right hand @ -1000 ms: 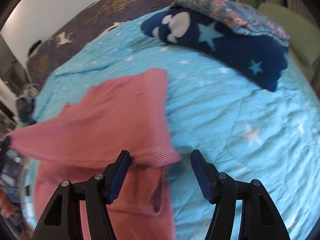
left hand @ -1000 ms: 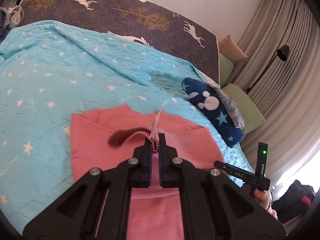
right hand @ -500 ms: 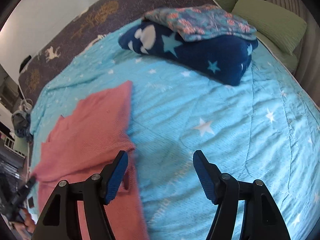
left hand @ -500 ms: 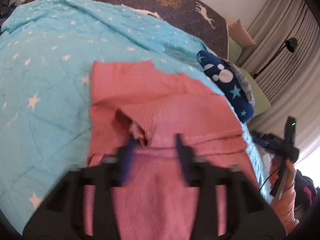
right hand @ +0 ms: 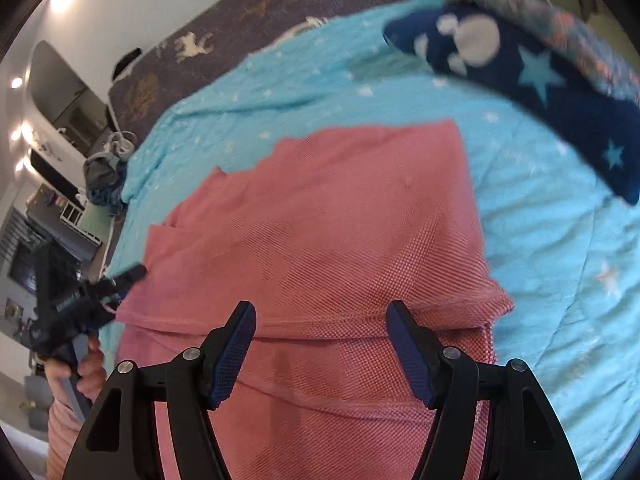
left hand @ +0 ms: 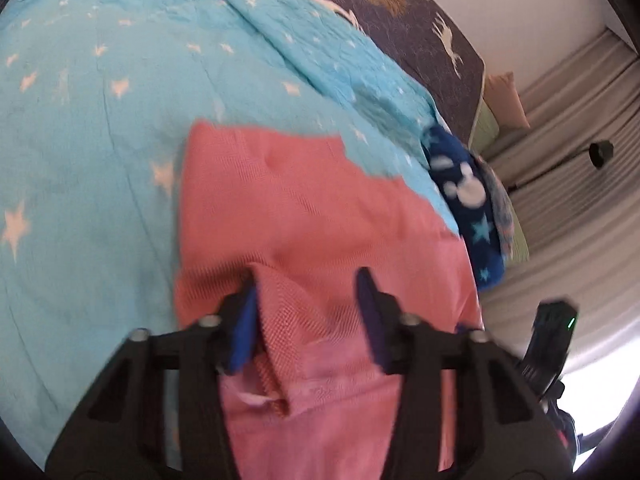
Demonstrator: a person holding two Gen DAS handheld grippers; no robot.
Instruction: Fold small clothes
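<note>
The left gripper [left hand: 308, 312] points down at a pink garment [left hand: 304, 216] spread on a bed with a turquoise star-print blanket [left hand: 100, 120]. Its jaws are closing, and a raised fold of the pink cloth [left hand: 292, 304] stands between the blue-padded fingers [left hand: 244, 320], close against the left one; the blur hides whether they touch. Beyond the garment lies a navy star-patterned bundle [left hand: 468, 200], with grey curtains [left hand: 568, 208] behind it.
</note>
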